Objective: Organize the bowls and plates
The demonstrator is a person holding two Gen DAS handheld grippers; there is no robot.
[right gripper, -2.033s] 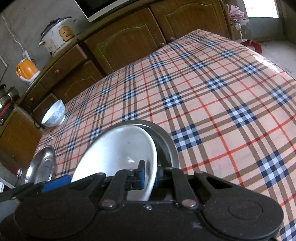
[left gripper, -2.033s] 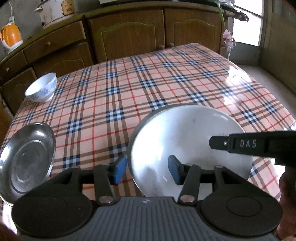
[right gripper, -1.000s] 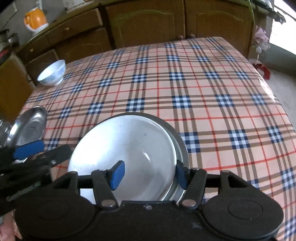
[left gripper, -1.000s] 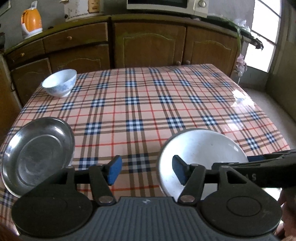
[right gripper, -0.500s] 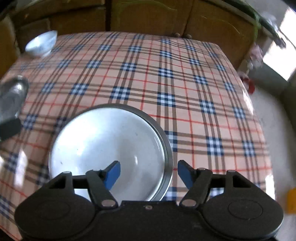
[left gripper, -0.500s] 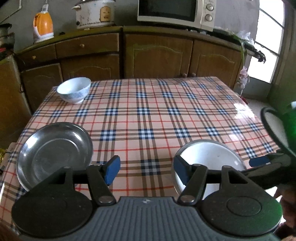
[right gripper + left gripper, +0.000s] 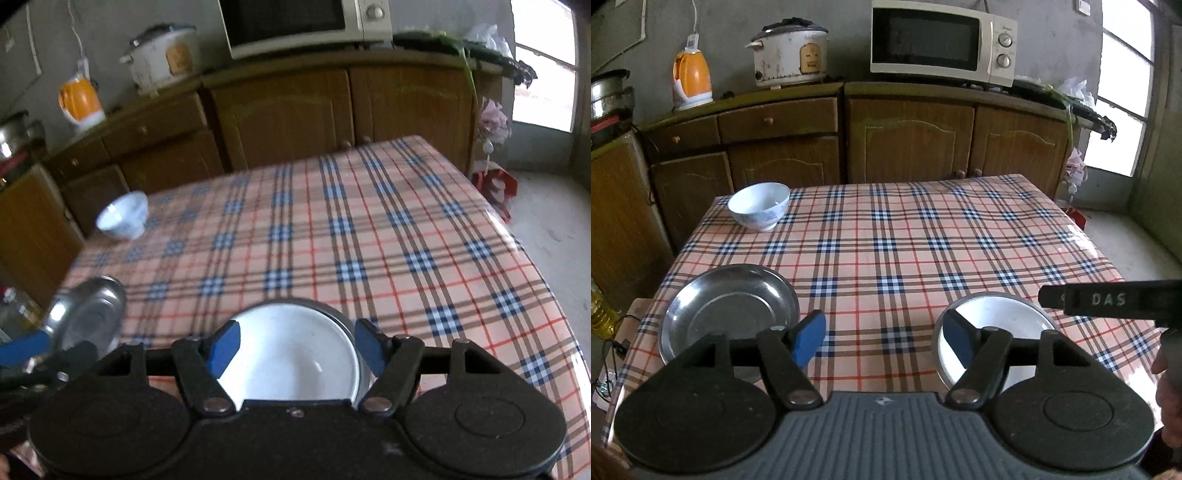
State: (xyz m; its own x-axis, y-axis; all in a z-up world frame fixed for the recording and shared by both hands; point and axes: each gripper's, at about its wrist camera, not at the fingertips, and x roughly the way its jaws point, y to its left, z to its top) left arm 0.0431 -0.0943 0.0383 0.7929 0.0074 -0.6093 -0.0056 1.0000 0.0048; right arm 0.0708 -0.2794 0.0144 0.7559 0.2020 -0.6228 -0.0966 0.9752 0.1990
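Both grippers are up off the table with nothing in them. The left gripper [image 7: 882,338] has just been opening its jaws, and only tablecloth [image 7: 923,236] shows between them. The right gripper [image 7: 295,345] sits spread over the white plate [image 7: 291,354], which rests inside a steel plate [image 7: 1039,314] by the near right edge. Another steel plate [image 7: 727,310] sits at the near left edge, and the bowl [image 7: 759,205] is at the far left corner.
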